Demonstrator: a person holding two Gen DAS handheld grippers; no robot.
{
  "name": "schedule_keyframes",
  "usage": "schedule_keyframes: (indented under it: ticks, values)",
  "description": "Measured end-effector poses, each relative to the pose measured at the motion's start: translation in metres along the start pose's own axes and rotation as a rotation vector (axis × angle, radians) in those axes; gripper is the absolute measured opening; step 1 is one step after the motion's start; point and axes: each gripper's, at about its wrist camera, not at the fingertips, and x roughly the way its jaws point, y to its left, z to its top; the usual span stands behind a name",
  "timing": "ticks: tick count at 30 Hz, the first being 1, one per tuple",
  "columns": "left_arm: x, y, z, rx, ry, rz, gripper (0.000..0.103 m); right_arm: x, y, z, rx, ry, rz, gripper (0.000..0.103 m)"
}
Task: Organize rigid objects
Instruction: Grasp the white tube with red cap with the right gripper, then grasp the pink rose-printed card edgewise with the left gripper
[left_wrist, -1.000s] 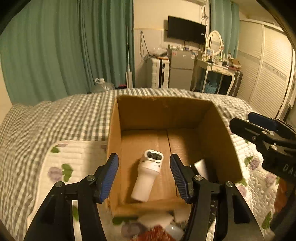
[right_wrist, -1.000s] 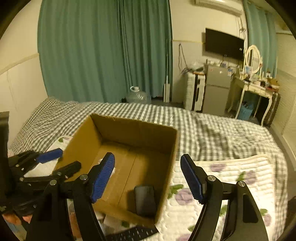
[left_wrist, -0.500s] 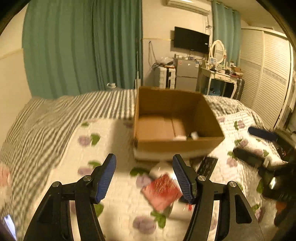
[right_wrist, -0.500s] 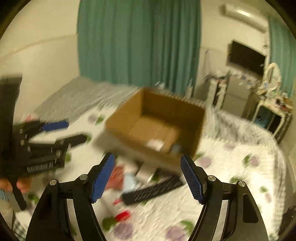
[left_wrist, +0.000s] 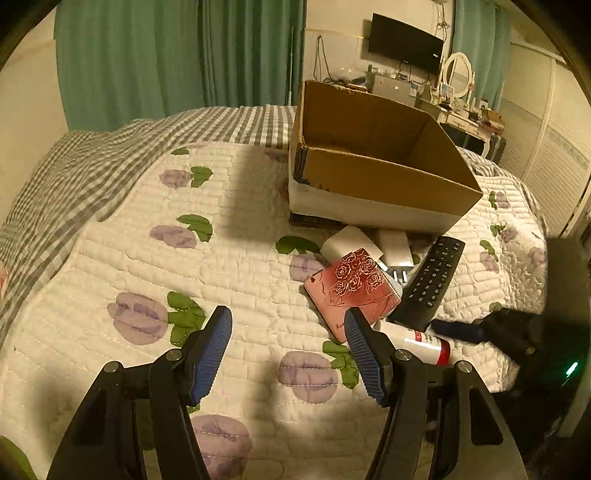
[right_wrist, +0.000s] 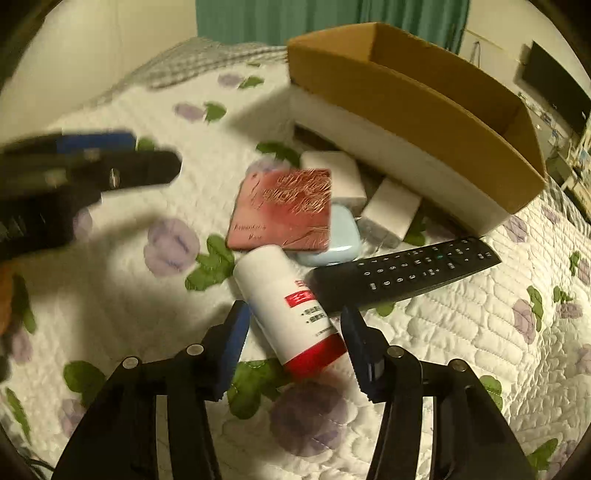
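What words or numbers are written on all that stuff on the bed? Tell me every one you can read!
Pink phone case: cursive writing starting "R", the rest hidden by the left claw; blurred in the right view.
White bottle: red label and small print, too blurred to read.
Remote: digits on the buttons, such as "0" and "9"; the rest too small.
Box: no writing visible.

We see each gripper, left gripper (left_wrist: 288, 349) and right gripper (right_wrist: 291, 341), with black arms, silver screws, and ribbed blue pads (left_wrist: 212, 347) (two per gripper).

White red-capped bottle (right_wrist: 291, 314) lying flat
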Motion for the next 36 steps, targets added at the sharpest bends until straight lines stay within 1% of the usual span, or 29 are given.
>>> schedule_keyframes:
  ticks: [6,8,10,14,20,22,25,29,32,34,36]
  values:
    - [0.004,0.000,0.000,0.005,0.012,0.011,0.066,0.012,0.007,0.001,-0.023,0.017,-0.034,0.052]
    - [0.006,-0.002,0.000,0.011,0.017,0.018,0.066,0.019,0.005,0.003,-0.022,0.031,-0.043,0.049]
    - [0.008,-0.003,-0.001,0.016,0.020,0.031,0.066,0.016,0.001,0.004,0.010,0.019,-0.025,0.047]
    - [0.012,0.000,-0.001,0.007,0.030,0.052,0.066,-0.013,-0.005,-0.004,0.045,-0.026,0.009,0.037]
    - [0.018,-0.007,0.001,0.032,0.048,0.071,0.066,-0.054,-0.025,-0.009,0.111,-0.107,0.022,0.036]
    - [0.018,-0.014,0.004,0.049,0.051,0.071,0.066,-0.066,-0.035,-0.004,0.133,-0.147,0.001,0.036]
    - [0.019,-0.025,0.013,0.059,0.050,0.037,0.066,-0.074,-0.057,0.008,0.167,-0.192,-0.056,0.036]
    - [0.030,-0.040,0.027,0.032,0.051,0.010,0.066,-0.073,-0.087,0.013,0.246,-0.216,-0.127,0.036]
    - [0.047,-0.055,0.028,0.041,0.081,-0.012,0.066,-0.068,-0.103,0.011,0.297,-0.200,-0.124,0.036]
    - [0.057,-0.065,0.022,0.088,0.100,-0.003,0.066,-0.063,-0.104,0.011,0.298,-0.191,-0.122,0.036]
    - [0.065,-0.070,0.013,0.141,0.125,0.021,0.066,-0.060,-0.103,0.011,0.293,-0.186,-0.115,0.036]
